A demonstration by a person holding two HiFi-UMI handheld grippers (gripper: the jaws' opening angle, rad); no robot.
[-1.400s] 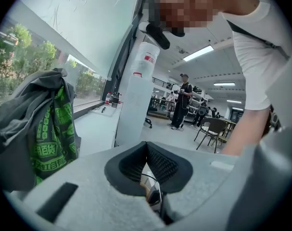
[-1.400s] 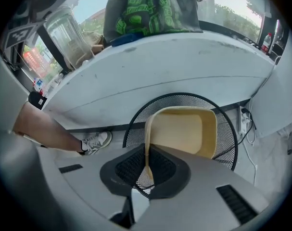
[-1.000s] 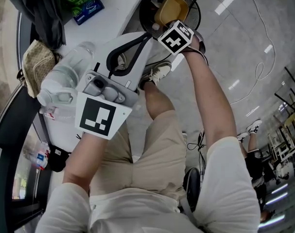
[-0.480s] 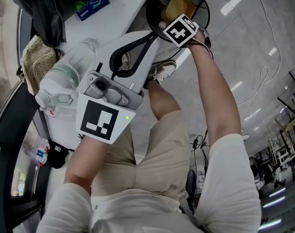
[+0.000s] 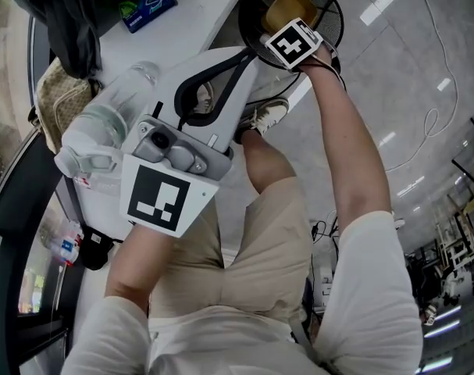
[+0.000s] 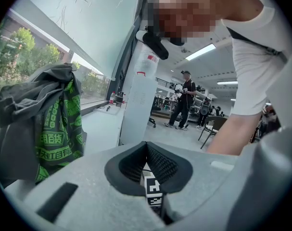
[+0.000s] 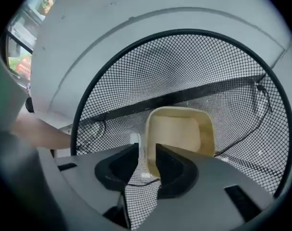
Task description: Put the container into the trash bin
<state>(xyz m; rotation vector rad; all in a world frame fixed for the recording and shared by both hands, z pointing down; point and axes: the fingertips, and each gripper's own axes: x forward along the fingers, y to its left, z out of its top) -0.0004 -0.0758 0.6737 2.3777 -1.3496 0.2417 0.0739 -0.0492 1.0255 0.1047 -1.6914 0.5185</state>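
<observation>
Over mesh trash bin [image 7: 126, 81]: right tongs [image 7: 146, 148] opening, container [image 7: 182, 134] rim between.

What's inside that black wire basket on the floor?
A tan container is inside the mesh trash bin. Its rim is between the right gripper's opening jaws, with a gap showing on one side. The bin's bottom under the container is covered.

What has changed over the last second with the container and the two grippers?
The right gripper came down over the mouth of the trash bin with the container. Its jaws are now opening, with the container's rim loose between them, so it is letting go. The left gripper stayed where it was, jaws shut and empty.
</observation>
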